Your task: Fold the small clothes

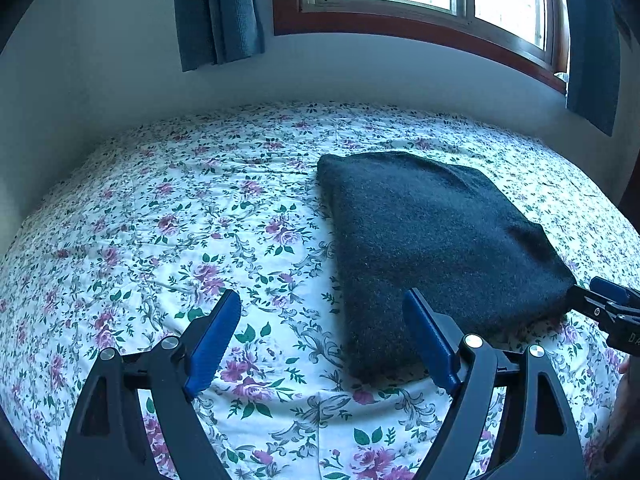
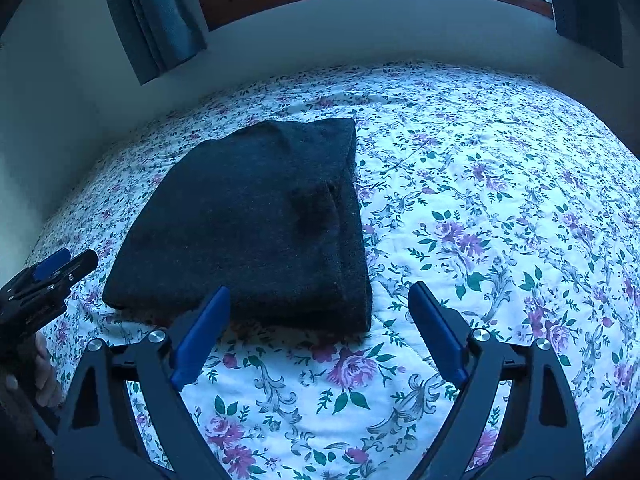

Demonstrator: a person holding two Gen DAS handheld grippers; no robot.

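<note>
A dark grey knitted garment [image 1: 432, 240] lies folded into a thick rectangle on the flowered bedsheet [image 1: 180, 240]. It also shows in the right wrist view [image 2: 256, 224]. My left gripper [image 1: 322, 300] is open and empty, just in front of the garment's near left corner. My right gripper [image 2: 320, 294] is open and empty, in front of the garment's near right corner. Each gripper shows at the edge of the other's view: the right one [image 1: 612, 304] by the garment's near right corner, the left one [image 2: 60, 266] by its near left corner.
The bed runs back to a pale wall with a wood-framed window [image 1: 420, 8] and blue curtains [image 1: 220, 12]. Flowered sheet [image 2: 500, 200] lies bare on both sides of the garment. A hand [image 2: 40, 376] shows at the lower left of the right wrist view.
</note>
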